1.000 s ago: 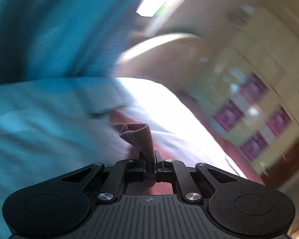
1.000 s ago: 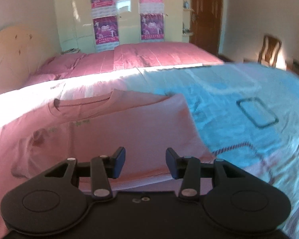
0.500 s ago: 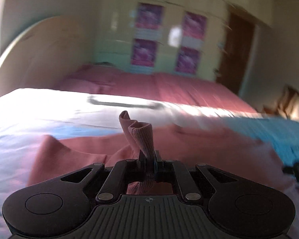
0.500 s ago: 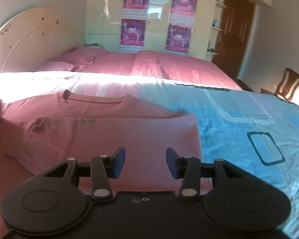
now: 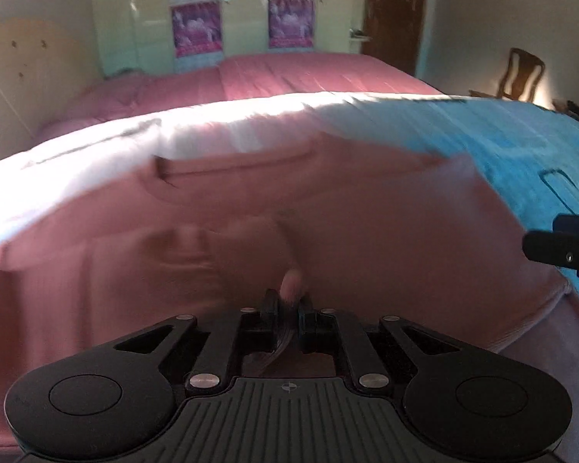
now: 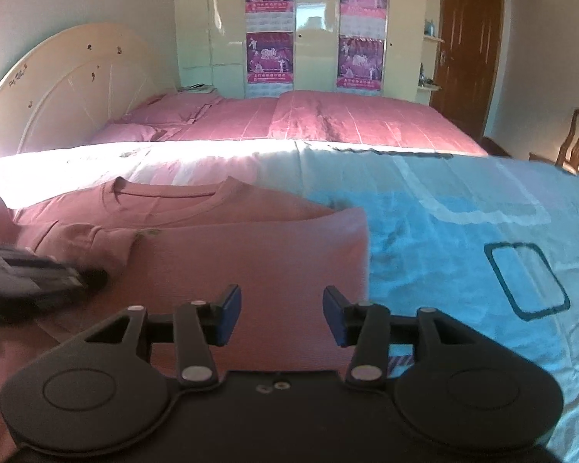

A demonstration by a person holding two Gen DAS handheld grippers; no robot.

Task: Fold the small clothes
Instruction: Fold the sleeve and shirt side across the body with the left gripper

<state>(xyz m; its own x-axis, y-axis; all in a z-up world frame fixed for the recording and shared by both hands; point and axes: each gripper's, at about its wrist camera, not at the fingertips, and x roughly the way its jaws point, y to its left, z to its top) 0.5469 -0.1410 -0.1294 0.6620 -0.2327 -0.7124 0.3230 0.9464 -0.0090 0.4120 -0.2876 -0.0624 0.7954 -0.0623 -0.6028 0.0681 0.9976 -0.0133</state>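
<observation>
Blue bedsheet (image 6: 463,231) covers the near bed and carries the pink T-shirt (image 6: 251,247), spread flat with its right side already folded inward. Nearest, the left gripper (image 5: 288,308) sits low over the shirt's lower middle, its jaws opening but narrow, a fold of pink cloth (image 5: 291,285) between them; the blur makes it hard to say whether the pads press it. The right gripper (image 6: 278,314) hovers over the shirt's hem, jaws opening and wide, nothing between them; it is nearer the folded right edge. Beyond both, the shirt's long axis runs straight away from the grippers, its collar (image 6: 166,198) pointing toward the far pink bed (image 6: 308,123) and wardrobe (image 6: 220,19).
</observation>
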